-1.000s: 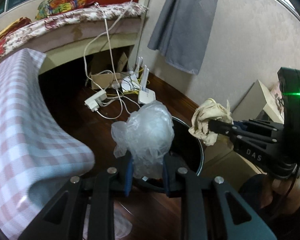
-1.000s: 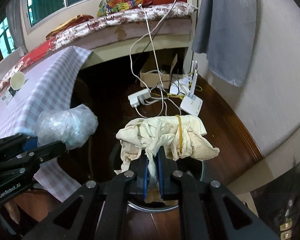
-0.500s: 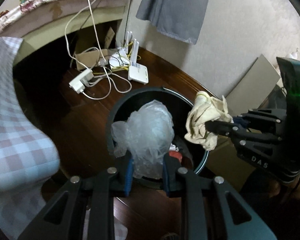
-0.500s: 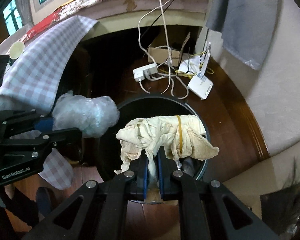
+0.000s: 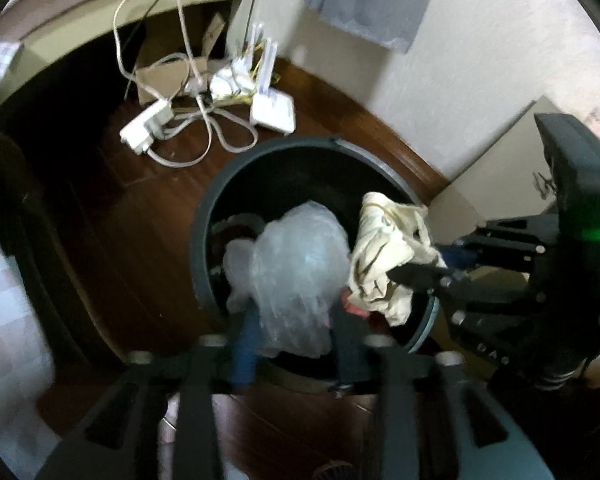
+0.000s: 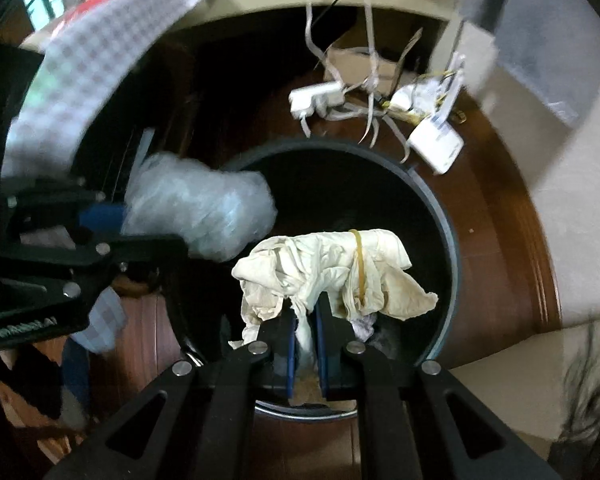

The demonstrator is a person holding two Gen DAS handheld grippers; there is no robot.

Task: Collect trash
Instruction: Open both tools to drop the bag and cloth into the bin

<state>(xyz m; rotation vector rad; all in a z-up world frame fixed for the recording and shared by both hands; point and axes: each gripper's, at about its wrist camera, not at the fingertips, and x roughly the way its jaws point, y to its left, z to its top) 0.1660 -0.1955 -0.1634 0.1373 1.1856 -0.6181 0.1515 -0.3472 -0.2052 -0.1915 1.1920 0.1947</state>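
We grip a crumpled clear plastic bag in our left hand-held gripper and a cream rag in our right hand-held gripper, both at frame centre above the round dark bin.

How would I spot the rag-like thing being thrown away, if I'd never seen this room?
Find the round dark bin on the wooden floor. Held just above its opening, in the right gripper, is a crumpled cream cloth. Unlike the clear plastic bag beside it, it is opaque with a yellow rubber band around it.
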